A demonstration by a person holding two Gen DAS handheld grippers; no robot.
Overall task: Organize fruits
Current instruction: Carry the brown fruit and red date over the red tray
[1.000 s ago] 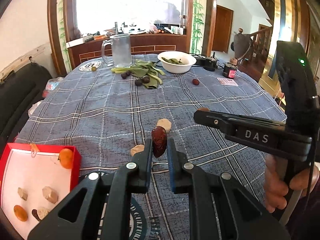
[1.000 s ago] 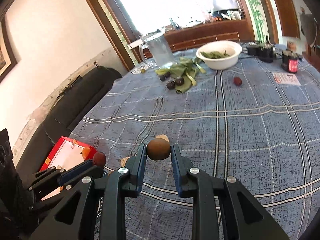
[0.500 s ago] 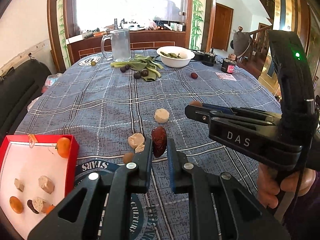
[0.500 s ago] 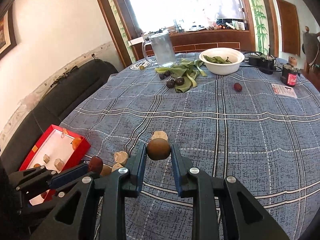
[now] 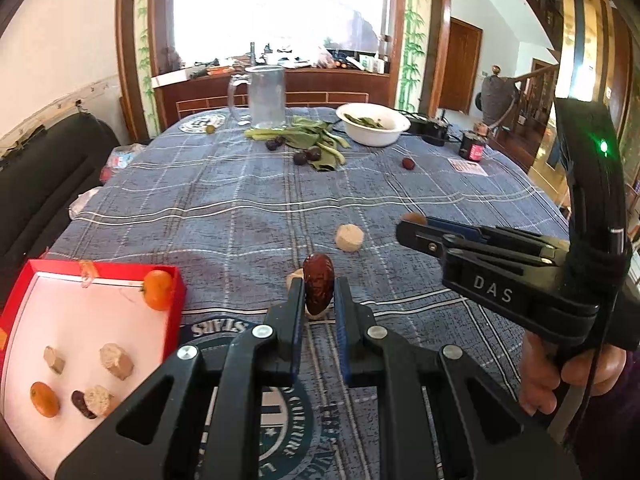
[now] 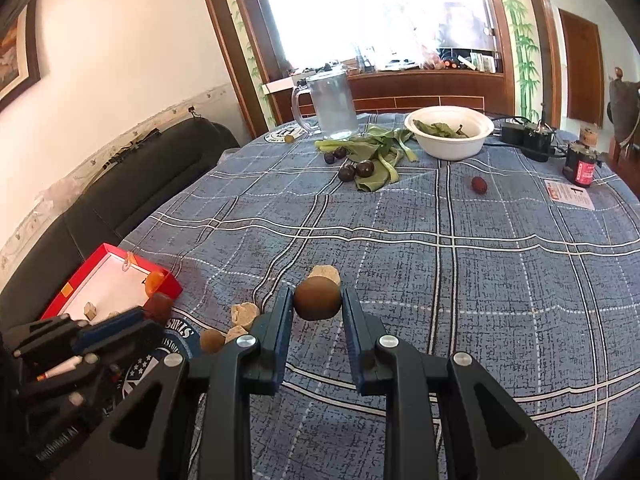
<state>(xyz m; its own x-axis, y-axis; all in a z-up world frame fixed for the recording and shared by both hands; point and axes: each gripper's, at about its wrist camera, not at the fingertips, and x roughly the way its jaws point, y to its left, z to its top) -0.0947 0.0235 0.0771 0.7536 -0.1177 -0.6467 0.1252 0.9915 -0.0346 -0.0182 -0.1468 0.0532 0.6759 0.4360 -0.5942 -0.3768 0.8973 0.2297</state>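
Both pairs of jaws are clamped on fruit. On the left gripper (image 5: 319, 300) they pinch a dark red, wrinkled date (image 5: 318, 289), standing on end above the blue plaid cloth of the bench (image 5: 248, 220). On the right gripper (image 6: 316, 312) they squeeze a round, brown, matte fruit (image 6: 317, 298), held clear of the cloth; a hand (image 5: 568, 376) grips that tool's handle.

Near the left edge of the bench sits one red box (image 5: 178, 294) with a white floor. In it lie two small oranges, one (image 5: 158, 289) against the far corner and one (image 5: 45, 399) at the near side, three pale tan chunks, for instance (image 5: 116, 361), and one dark piece (image 5: 82, 404).

On the cloth just beyond the grippers lie three tan chunks, one of them (image 6: 243, 315), and one loose brown round fruit (image 6: 212, 340).

Farther off, a single red date (image 6: 479, 184) lies alone. Four dark plums, such as (image 6: 365, 168), rest among green leaves (image 6: 376, 152). At the far end stand one white bowl (image 6: 450, 146) holding greens, and one clear glass pitcher (image 6: 332, 106).
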